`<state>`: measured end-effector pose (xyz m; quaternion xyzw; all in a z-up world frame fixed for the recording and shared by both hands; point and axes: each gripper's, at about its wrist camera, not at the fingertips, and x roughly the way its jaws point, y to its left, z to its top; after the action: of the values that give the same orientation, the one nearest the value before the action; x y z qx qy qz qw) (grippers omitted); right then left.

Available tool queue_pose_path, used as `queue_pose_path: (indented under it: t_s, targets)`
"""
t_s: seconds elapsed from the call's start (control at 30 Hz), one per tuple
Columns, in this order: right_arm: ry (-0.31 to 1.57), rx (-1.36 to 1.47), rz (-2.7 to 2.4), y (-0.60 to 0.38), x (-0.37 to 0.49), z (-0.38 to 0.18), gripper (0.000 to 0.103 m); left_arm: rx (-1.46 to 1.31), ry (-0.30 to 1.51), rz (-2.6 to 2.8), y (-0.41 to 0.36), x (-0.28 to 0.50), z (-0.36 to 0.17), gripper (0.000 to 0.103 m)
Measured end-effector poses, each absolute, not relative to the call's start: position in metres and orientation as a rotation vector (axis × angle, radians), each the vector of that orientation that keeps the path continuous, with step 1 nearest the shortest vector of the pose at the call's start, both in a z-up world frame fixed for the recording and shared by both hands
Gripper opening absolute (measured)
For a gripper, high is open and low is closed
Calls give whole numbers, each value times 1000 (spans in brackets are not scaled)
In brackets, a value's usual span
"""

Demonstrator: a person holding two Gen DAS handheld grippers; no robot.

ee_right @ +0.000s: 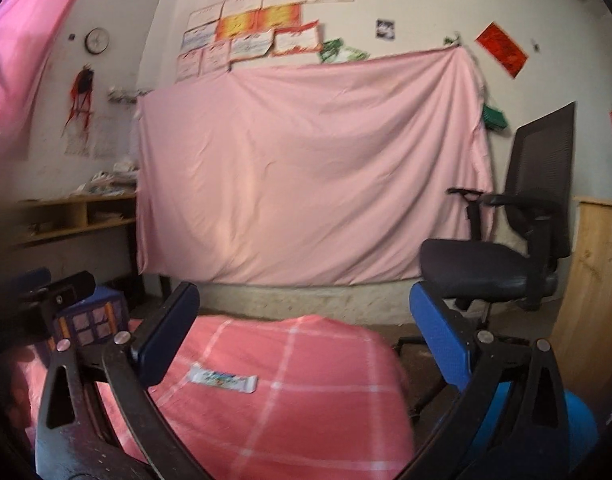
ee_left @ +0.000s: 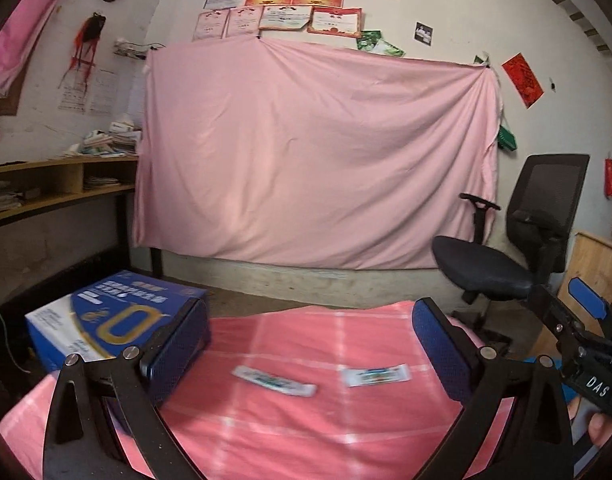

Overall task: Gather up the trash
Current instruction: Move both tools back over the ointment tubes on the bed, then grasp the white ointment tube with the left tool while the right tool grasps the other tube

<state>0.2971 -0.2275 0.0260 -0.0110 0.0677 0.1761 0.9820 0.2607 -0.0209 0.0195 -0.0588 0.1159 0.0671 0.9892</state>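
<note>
Pink checked cloth is covering the surface (ee_left: 265,420), where two flat wrappers are lying: one (ee_left: 274,378) between the left tool's (ee_left: 310,344) spread jaws, another (ee_left: 376,375) just beside it. Both look light, thin and crinkly, best pinched at an edge. The right tool (ee_right: 301,336) is hanging released too, both pointing slightly downward.

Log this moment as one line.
left gripper: open, empty | right gripper: open, empty | two white printed wrappers: lying on pink checked cloth
</note>
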Motion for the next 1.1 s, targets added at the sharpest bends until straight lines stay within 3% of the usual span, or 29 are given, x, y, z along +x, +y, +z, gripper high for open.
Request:
queue_pose_path:
  t_s: [0.6, 0.9, 1.1]
  targets:
    - [519, -165, 436, -180, 370, -28, 103, -116, 478, 114, 1, 293, -30, 97]
    - [706, -162, 502, -164, 408, -52, 82, -206, 618, 98, 10, 335, -37, 73]
    - [829, -136, 567, -153, 427, -67, 66, -272, 688, 101, 17, 356, -44, 66]
